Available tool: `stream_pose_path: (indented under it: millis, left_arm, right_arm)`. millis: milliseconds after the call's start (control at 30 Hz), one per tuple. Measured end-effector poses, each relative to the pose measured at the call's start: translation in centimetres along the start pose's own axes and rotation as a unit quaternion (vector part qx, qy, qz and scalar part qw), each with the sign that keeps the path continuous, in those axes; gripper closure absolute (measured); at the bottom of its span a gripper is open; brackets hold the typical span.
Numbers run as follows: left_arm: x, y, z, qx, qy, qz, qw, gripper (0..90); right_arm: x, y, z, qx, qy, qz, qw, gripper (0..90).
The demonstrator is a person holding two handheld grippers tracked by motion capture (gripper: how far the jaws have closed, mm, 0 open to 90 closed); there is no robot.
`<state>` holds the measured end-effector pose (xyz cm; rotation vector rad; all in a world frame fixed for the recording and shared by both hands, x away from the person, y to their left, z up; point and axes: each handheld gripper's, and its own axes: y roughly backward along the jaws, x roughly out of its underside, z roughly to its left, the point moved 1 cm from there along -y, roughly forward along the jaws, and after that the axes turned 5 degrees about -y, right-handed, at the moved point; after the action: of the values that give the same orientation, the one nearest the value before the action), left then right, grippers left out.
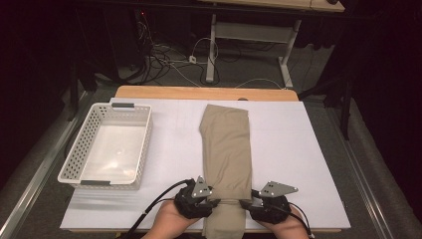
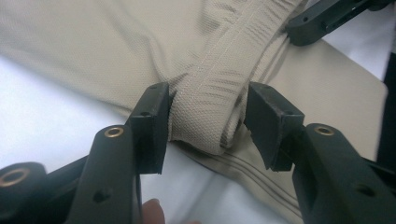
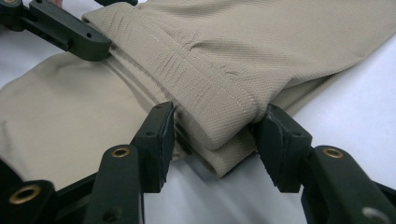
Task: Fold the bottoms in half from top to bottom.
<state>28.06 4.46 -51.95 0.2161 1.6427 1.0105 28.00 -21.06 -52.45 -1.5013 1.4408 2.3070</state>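
Note:
A long beige folded garment (image 1: 226, 144) lies lengthwise down the middle of the white table top (image 1: 298, 164), its near end hanging over the front edge. My left gripper (image 1: 216, 201) holds the garment's left side near the front edge. In the left gripper view its pads (image 2: 154, 126) pinch a rolled-up fold of the cloth (image 2: 210, 107). My right gripper (image 1: 245, 203) holds the right side at the same height. Its pads (image 3: 161, 140) press on the thick stitched fold (image 3: 219, 107). Each gripper view shows the other gripper's jaw at the far end of the fold.
A white perforated basket (image 1: 74, 154) stands empty at the table's left. The table's wooden far edge (image 1: 204, 92) borders a floor with cables and a desk frame (image 1: 211, 50). A metal rail (image 1: 30, 189) runs along the left.

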Motion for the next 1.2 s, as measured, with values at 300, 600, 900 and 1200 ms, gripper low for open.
stream_pose_path:
  millis: [300, 600, 900, 1200]
  left_arm:
    - [0.5, 0.4, -1.0, 0.011, -0.003, -0.007, 0.9999, 48.0]
    - [0.9, 1.0, -0.9, 0.011, 0.002, -0.026, 0.9996, 40.2]
    - [0.4, 1.1, -0.1, 0.017, 0.039, -0.072, 0.9965, 42.4]
    - [0.8, -0.1, -0.2, 0.042, 0.048, -0.031, 0.9975, 57.6]
  right_arm:
    - [1.0, 0.9, 1.2, -0.001, 0.005, 0.004, 1.0, 49.3]
    - [1.1, 1.6, 1.4, -0.001, 0.0, -0.017, 0.9999, 40.1]
    - [-0.2, 2.2, 0.7, -0.005, -0.03, -0.072, 0.9969, 44.7]
    - [1.2, 0.8, 0.5, -0.03, -0.036, -0.02, 0.9987, 56.3]
